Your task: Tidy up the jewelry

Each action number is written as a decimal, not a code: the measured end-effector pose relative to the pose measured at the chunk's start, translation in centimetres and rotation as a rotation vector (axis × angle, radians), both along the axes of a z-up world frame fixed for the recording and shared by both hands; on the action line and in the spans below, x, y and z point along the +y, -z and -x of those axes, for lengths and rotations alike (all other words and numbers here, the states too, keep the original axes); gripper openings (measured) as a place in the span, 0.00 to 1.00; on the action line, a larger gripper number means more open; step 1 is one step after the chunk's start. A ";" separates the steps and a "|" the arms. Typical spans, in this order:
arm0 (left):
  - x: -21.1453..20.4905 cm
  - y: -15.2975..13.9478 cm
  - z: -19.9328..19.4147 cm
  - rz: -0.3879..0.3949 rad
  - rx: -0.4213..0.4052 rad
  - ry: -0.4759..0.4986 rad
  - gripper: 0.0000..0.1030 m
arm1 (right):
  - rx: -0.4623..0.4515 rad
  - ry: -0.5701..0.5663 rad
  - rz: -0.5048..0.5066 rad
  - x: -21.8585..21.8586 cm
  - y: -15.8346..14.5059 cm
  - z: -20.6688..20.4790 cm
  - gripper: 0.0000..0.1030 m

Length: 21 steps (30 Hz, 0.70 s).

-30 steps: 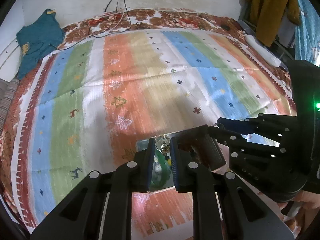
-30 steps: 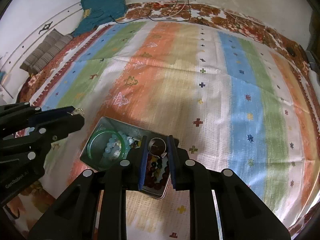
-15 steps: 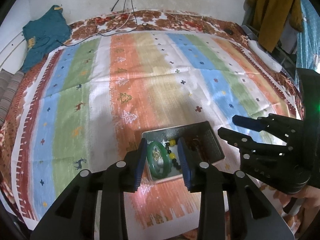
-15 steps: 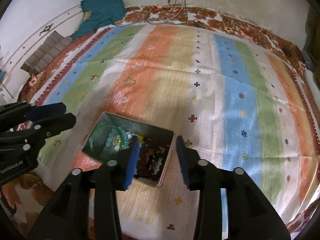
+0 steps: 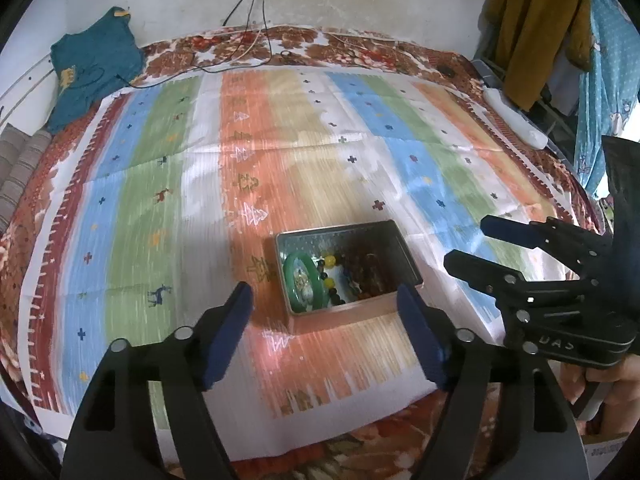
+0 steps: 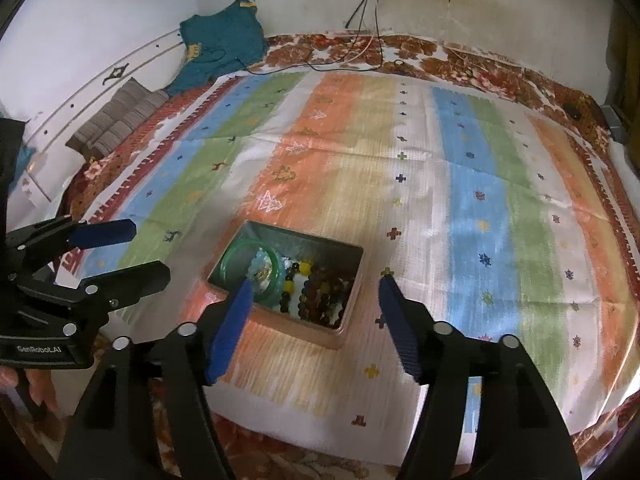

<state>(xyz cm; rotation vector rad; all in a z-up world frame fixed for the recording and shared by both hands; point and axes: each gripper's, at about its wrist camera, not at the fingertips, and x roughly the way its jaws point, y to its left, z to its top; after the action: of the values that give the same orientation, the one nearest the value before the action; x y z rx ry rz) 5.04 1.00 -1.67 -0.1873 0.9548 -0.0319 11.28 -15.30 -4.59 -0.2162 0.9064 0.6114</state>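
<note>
A shallow metal tin (image 5: 400, 240) sits on the striped cloth (image 5: 160, 200) near its front edge, holding a green bangle (image 5: 302, 284) at its left end, yellow beads (image 5: 329, 262) in the middle and dark brown beads (image 6: 324, 292) at the right. The left claw (image 5: 325, 334) and the right claw (image 6: 314, 320) both hang above the tin, spread wide and holding nothing

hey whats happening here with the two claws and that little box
A person is sorting jewelry into a metal tin on a striped mat. Both handheld tools hover just short of the tin with nothing in them: the left claw and the right claw are each wide open. Inside the tin lie a green bangle, yellow and dark beads, and brown bead strands.
</note>
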 end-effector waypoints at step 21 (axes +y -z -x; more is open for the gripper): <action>-1.4 -0.9 3.9 -0.011 -0.042 0.047 0.94 | -0.043 0.036 -0.024 -3.3 -0.8 4.0 0.91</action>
<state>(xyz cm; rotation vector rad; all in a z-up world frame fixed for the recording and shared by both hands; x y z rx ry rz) 1.15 -0.39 -0.76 -0.1535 0.9173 -0.0735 7.25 -18.62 -3.79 -0.1909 0.8591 0.5819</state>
